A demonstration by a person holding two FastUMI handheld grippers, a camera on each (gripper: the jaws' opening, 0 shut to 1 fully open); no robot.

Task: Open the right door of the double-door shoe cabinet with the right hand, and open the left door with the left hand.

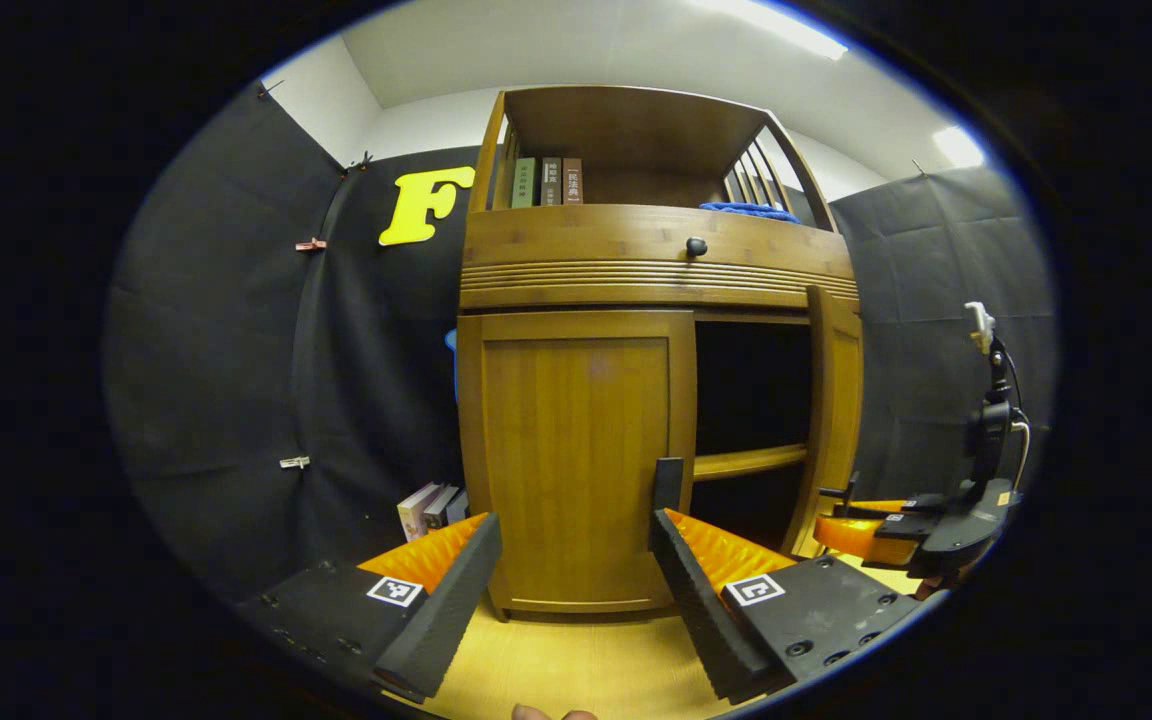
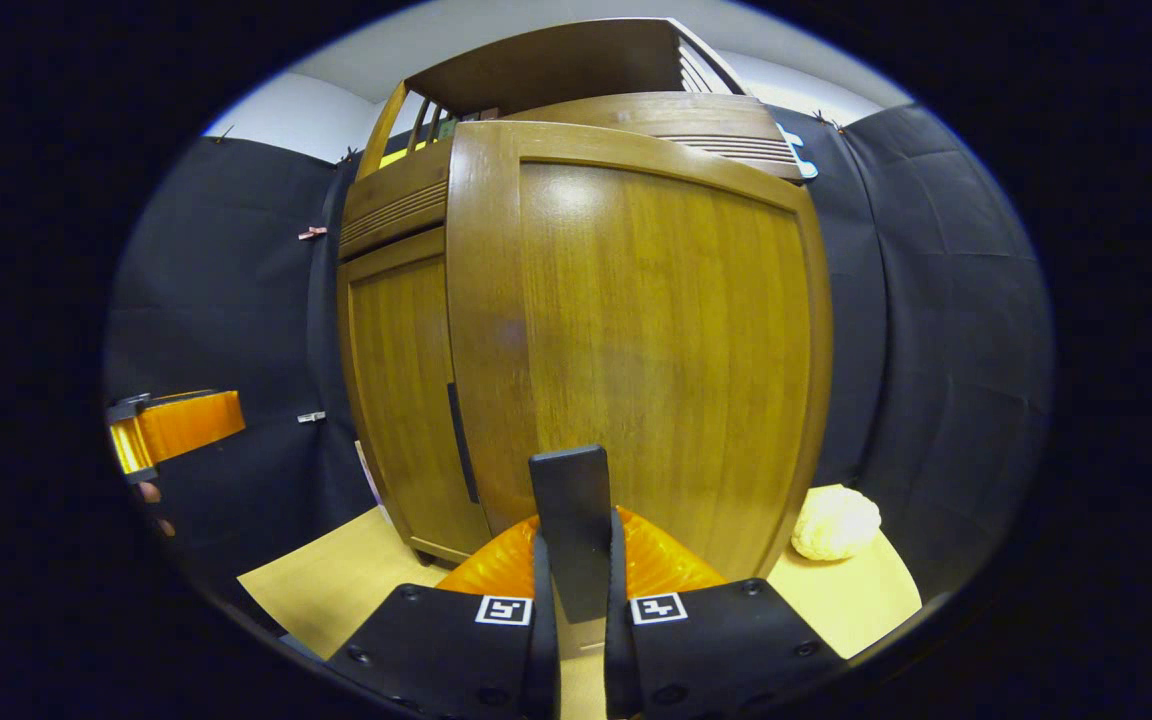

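While the left gripper hangs open before the shoe cabinet, the left gripper view lists: left door shut; right door swung out, dark shelves behind; right gripper by that door's lower edge; books on top. Right gripper view: right gripper closed on the handle of the right door; left door shut; left gripper apart; pale lump on the floor.

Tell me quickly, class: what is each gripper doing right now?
Left gripper: open, holding nothing, facing the closed left door.
Right gripper: shut on the right door's handle.
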